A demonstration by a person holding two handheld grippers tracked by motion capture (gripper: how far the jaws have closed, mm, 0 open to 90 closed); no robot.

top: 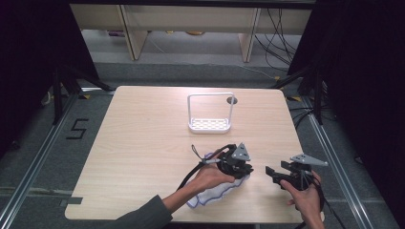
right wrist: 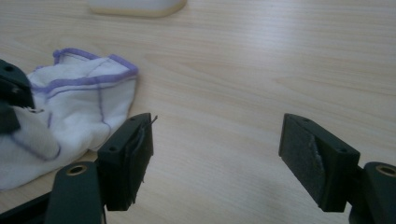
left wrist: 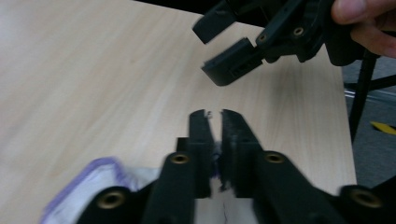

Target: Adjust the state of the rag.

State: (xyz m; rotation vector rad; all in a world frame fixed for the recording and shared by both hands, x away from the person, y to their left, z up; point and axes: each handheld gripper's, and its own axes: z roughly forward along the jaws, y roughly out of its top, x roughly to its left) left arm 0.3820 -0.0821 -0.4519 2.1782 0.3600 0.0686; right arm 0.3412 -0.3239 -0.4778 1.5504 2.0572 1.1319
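A white cloth (top: 215,192) with purple stitched edges lies crumpled near the table's front edge. My left gripper (top: 247,170) rests low over the cloth's right end. In the left gripper view its jaws (left wrist: 214,114) stand a narrow slit apart; a bit of cloth (left wrist: 93,182) and purple thread shows deep in the slit, and the tips are bare. My right gripper (top: 269,173) hovers just to the right, pointing left at the cloth (right wrist: 84,100). Its jaws (right wrist: 217,135) are wide apart with only bare wood between them. It also appears in the left gripper view (left wrist: 215,49).
A white wire rack (top: 210,125) with a tall handle stands at the table's middle back; its base (right wrist: 135,5) is at the top of the right gripper view. The table's right edge (left wrist: 348,135) runs close by, with black frame posts and cables beyond.
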